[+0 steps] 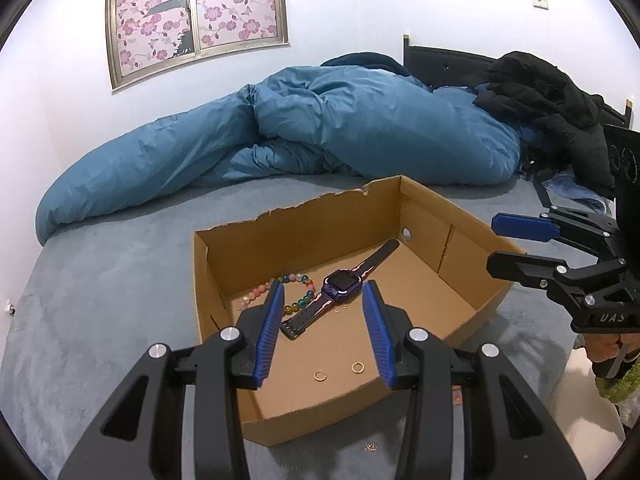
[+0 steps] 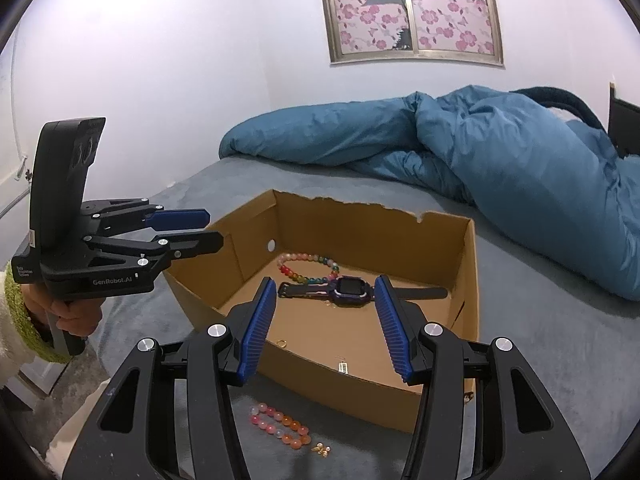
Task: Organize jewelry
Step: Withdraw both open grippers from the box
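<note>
An open cardboard box (image 1: 472, 280) (image 2: 468, 276) sits on the grey bed. Inside lie a purple smartwatch (image 1: 340, 286) (image 2: 350, 288), a multicoloured bead bracelet (image 1: 296, 282) (image 2: 308, 266) and two small gold hoop earrings (image 1: 358, 367) (image 2: 281, 343). Outside the box, on the bed, lie a pink-orange bead bracelet (image 2: 280, 426) and a small gold earring (image 2: 321, 449) (image 1: 370, 447). My left gripper (image 1: 323, 292) is open and empty above the box's near edge. My right gripper (image 2: 326, 284) is open and empty, above the box's near wall.
A rumpled blue duvet (image 1: 320, 128) (image 2: 500, 152) lies along the far side of the bed. Black clothing (image 1: 552, 108) is heaped at the headboard. A white wall with a flowered window (image 1: 196, 16) stands behind.
</note>
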`<action>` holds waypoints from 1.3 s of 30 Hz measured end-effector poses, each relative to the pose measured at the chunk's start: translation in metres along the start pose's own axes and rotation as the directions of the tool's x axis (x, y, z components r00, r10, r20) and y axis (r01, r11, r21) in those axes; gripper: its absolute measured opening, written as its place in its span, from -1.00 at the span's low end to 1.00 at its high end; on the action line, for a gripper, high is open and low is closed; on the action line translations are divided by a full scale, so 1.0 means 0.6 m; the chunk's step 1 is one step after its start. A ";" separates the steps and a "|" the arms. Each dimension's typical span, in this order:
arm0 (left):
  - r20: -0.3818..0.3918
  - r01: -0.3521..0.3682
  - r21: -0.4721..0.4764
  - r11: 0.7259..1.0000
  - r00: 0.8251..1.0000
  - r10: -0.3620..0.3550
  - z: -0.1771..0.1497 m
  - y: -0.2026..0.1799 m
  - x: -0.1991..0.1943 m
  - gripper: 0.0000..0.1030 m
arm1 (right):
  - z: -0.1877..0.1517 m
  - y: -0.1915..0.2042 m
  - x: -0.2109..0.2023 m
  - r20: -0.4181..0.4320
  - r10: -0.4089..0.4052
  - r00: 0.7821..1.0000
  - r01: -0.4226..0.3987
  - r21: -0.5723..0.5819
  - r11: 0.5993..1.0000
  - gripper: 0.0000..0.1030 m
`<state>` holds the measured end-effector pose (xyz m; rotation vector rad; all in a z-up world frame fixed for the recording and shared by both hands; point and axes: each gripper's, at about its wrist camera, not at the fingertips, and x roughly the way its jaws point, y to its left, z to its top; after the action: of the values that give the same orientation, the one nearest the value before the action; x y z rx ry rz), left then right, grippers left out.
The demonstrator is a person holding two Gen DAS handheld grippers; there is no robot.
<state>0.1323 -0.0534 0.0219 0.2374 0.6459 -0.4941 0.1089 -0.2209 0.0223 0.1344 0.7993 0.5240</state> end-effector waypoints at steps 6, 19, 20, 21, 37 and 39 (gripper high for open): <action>0.017 0.003 0.010 1.000 1.000 -0.003 -0.005 -0.005 -0.032 -0.24 | 0.003 0.011 -0.017 0.011 0.006 1.000 -0.006 -0.012 1.000 -0.03; 0.034 0.009 0.020 1.000 0.999 -0.010 -0.034 -0.016 -0.099 -0.24 | -0.003 0.037 -0.054 0.021 0.019 1.000 -0.018 -0.029 0.999 -0.03; 0.034 0.011 0.019 1.000 0.999 -0.011 -0.037 -0.017 -0.103 -0.24 | -0.004 0.039 -0.057 0.021 0.020 1.000 -0.019 -0.029 0.999 -0.03; 0.034 0.011 0.019 1.000 0.999 -0.012 -0.040 -0.018 -0.107 -0.24 | -0.005 0.041 -0.059 0.022 0.021 1.000 -0.020 -0.030 0.999 -0.03; 0.018 0.015 -0.019 1.000 1.000 -0.015 -0.095 -0.013 -0.145 -0.24 | -0.029 0.078 -0.075 -0.008 0.032 0.999 -0.032 -0.033 0.999 -0.03; 0.014 0.015 -0.028 1.000 1.000 -0.014 -0.101 -0.011 -0.147 -0.24 | -0.033 0.082 -0.076 -0.012 0.032 0.999 -0.032 -0.032 0.999 -0.03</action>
<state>0.0367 -0.0052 0.0298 0.2028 0.6411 -0.4999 0.0488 -0.2028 0.0533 0.1143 0.8009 0.5685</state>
